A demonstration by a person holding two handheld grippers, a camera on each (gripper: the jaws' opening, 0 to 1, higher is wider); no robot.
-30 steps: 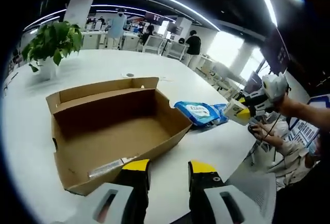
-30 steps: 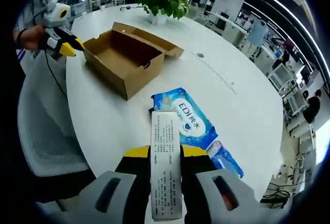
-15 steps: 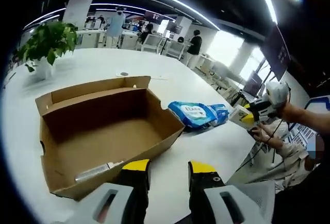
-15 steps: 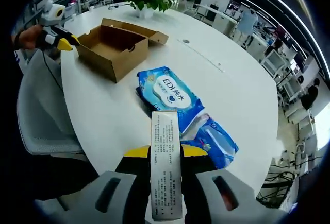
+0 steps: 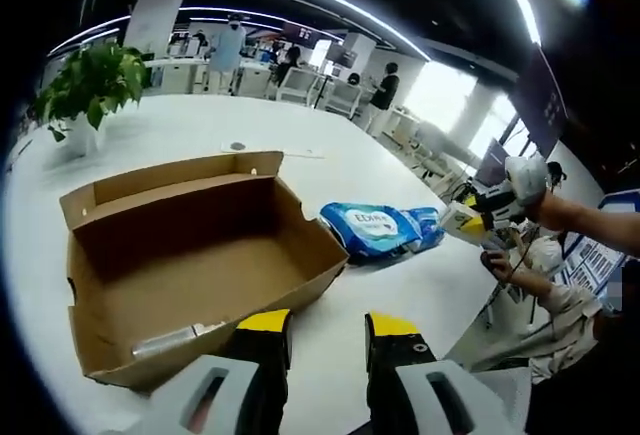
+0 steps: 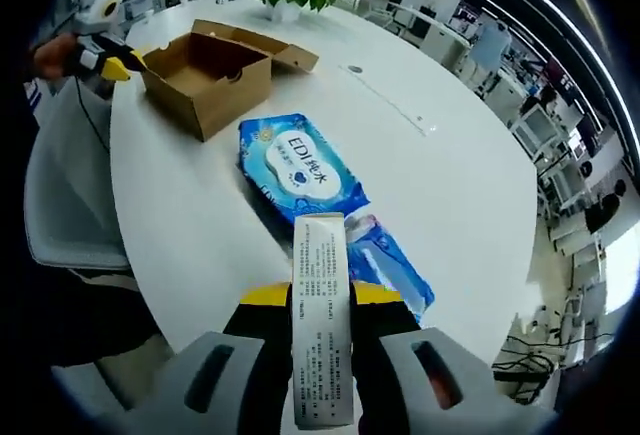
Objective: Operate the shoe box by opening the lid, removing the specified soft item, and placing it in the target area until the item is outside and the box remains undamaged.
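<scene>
An open brown cardboard shoe box (image 5: pixel 190 255) stands on the round white table (image 5: pixel 180 125), and a small silvery tube (image 5: pixel 165 342) lies on its floor. My left gripper (image 5: pixel 328 330) hovers open at the box's near corner with nothing between its yellow tips. My right gripper (image 6: pixel 321 300) is shut on a slim white printed carton (image 6: pixel 321 335), held above the table near two blue soft wipes packs (image 6: pixel 297 170) (image 6: pixel 390 265). The packs (image 5: pixel 375 227) lie to the right of the box. The box (image 6: pixel 205 70) lies far off in the right gripper view.
A potted plant (image 5: pixel 90 80) stands at the table's far side. A grey mesh chair (image 6: pixel 60 195) sits by the table edge below the left gripper (image 6: pixel 100 50). The right gripper (image 5: pixel 480 225) shows at the right of the left gripper view. People and desks fill the office behind.
My right gripper has carried the white carton further from the box, past the wipes packs. The left gripper's view has shifted slightly right along the box; its jaws stay open.
</scene>
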